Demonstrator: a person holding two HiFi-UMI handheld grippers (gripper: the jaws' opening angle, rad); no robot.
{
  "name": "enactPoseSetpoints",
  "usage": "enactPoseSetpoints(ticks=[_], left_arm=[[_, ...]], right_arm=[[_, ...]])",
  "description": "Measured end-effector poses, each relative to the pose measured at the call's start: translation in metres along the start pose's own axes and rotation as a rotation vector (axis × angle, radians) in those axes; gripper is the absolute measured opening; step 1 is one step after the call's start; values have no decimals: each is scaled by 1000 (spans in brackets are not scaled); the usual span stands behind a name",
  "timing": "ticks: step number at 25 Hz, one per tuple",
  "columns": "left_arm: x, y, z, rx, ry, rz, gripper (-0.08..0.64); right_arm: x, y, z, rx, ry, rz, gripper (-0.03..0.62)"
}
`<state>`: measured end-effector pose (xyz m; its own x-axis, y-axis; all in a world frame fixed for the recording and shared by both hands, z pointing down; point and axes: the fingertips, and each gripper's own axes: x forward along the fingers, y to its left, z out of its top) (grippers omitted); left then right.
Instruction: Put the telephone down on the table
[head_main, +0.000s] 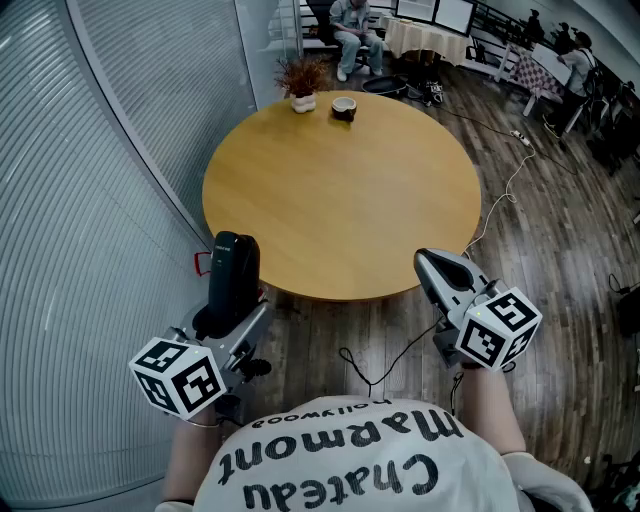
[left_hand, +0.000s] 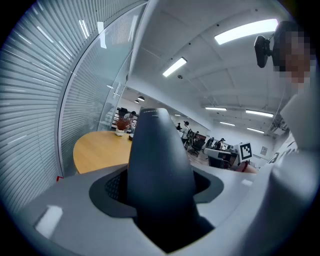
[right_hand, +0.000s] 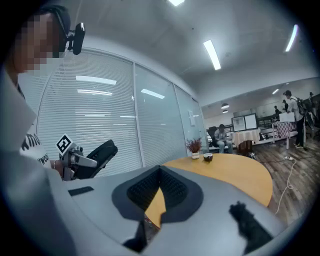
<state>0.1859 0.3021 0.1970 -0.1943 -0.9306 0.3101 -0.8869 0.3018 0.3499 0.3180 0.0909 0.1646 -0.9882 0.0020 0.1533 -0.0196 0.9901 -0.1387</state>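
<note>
A black telephone handset (head_main: 233, 275) stands upright between the jaws of my left gripper (head_main: 236, 318), which is shut on its lower part. It hangs just off the near left edge of the round wooden table (head_main: 340, 190), above the floor. In the left gripper view the telephone (left_hand: 157, 165) fills the gap between the jaws and hides the middle of the scene. My right gripper (head_main: 437, 266) is shut with nothing in it, at the table's near right edge. The right gripper view shows the telephone (right_hand: 100, 152) off to the left.
A potted plant (head_main: 300, 82) and a small dark bowl (head_main: 344, 106) sit at the table's far edge. A curved glass wall with blinds (head_main: 100, 200) runs close on the left. Cables (head_main: 380, 365) trail over the wooden floor. Further back a person (head_main: 355, 30) sits.
</note>
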Motion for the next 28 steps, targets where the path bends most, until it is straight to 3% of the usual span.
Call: enactPoseSetpoints(ticks=[11,16,22,28], left_arm=[[5,-4,8,1,-8,5,302],[14,6,8,0,-13,26,302],[24,22,13,6,-3,55,302],[38,35,33,48,13,19,302]], right_arm=[[-2,-13,2,2,2,-12,14],[2,-22,-1,22,12,15,14],[14,-40,-15,60,15,-14,14],[29,-49,-11,85,-17,-25,14]])
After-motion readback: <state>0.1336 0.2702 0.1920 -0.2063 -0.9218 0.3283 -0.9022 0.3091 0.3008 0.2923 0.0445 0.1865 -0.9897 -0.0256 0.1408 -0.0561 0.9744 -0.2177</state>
